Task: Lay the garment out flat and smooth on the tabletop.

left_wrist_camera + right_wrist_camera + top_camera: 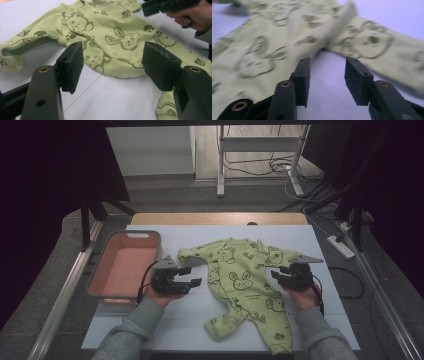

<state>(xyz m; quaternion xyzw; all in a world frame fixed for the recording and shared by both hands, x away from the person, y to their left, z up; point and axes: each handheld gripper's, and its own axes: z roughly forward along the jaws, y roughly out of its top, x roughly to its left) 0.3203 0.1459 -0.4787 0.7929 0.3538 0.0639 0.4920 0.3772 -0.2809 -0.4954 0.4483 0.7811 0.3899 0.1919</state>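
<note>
Risk: romper bunches or drags on the next grab.

Your left tongs stand apart and empty beside the bin; the romper lies flat mid-desk; your right tongs, apart, could catch one layer only.

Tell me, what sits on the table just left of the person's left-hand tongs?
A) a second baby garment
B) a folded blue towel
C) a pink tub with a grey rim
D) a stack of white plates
C: in the high view a pink tub with a grey rim stands at the table's left edge, right beside the left tongs, while the green baby garment lies to their right.
</note>
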